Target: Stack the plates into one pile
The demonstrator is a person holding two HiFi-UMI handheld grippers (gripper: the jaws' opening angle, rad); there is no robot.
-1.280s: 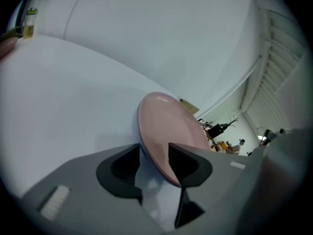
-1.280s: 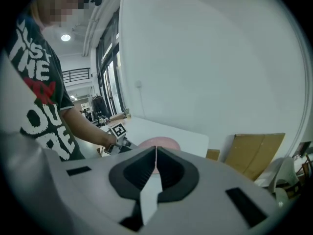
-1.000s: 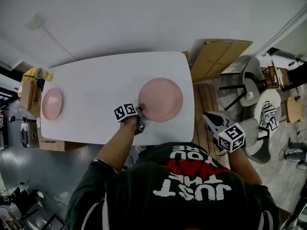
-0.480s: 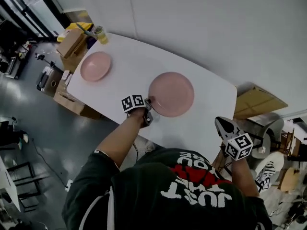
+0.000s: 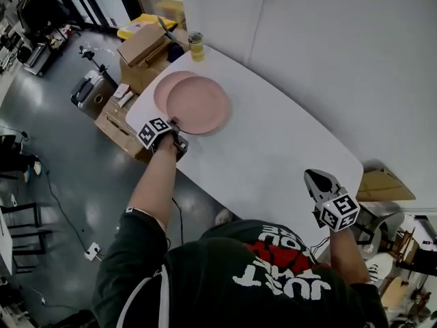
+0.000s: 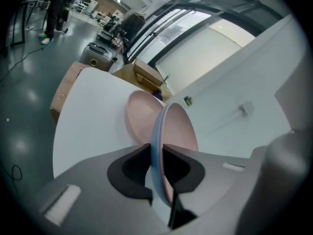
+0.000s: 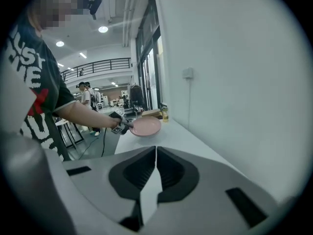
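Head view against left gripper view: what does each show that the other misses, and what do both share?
Only the head view: the right gripper and the person's arms. Only the left gripper view: the left gripper clamped on the rim of the larger plate. Both: the larger plate partly over the smaller plate on the white table.

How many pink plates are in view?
2. One pink plate is gripped by its rim in the left claw, overlapping the other plate, which lies near the far end of the white table. No further plate shows.
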